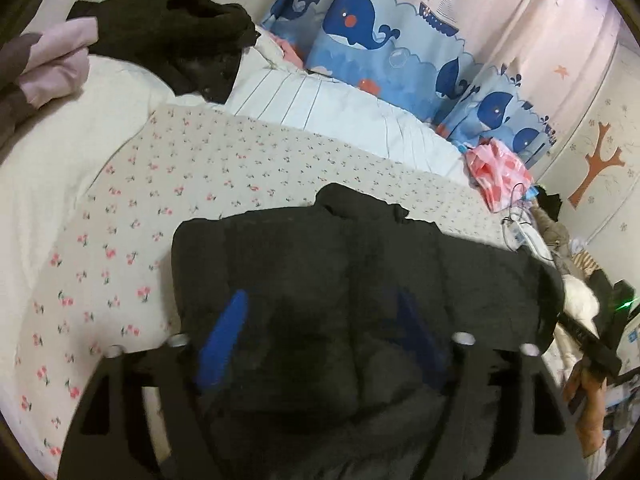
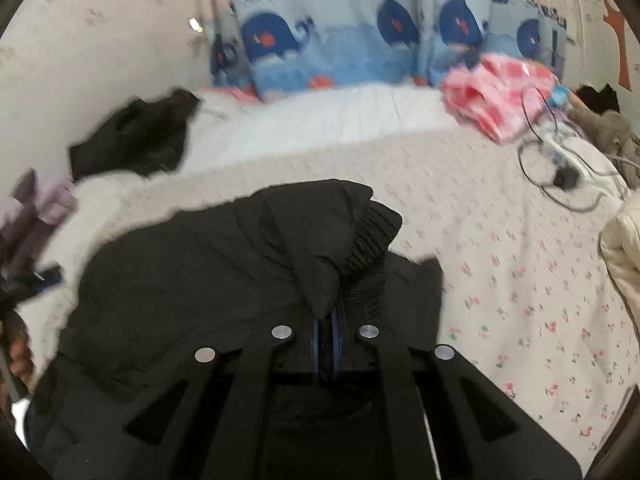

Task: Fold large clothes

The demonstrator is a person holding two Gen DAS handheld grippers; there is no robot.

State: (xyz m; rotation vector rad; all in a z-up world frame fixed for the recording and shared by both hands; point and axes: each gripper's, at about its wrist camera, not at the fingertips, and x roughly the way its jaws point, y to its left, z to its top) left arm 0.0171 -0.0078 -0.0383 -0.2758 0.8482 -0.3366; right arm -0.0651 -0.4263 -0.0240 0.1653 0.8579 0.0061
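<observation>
1. Black jacket point(image 1: 320, 280) sits closest to us, spread on the bed's flowered sheet point(image 1: 160, 200), collar end pointing twd the curtain.
2. Our left tool point(image 1: 320, 336) is spread wide over the jacket; blue fingers point(image 1: 224, 336) stand apart on either side of a puffy panel, not squeezing it as far as we can see.
3. Our right tool point(image 2: 328, 336) is closed tight, jaws nearly together w/ a fold of jacket fabric pinched between them, just below the ribbed collar point(image 2: 372, 236).
4. In the right view, the jacket point(image 2: 200, 280) fills the lower middle; sheet point(image 2: 520, 280) shows to its right.
5. Another dark garment point(image 1: 172, 36) lies heaped at the far left of the bed, next to a lilac piece point(image 1: 56, 60).
6. Pink-and-white checked cloth point(image 1: 496, 172) sits at the far right edge, by a cable point(image 2: 552, 168).
7. Whale-print curtain point(image 1: 360, 32) hangs behind the bed.
</observation>
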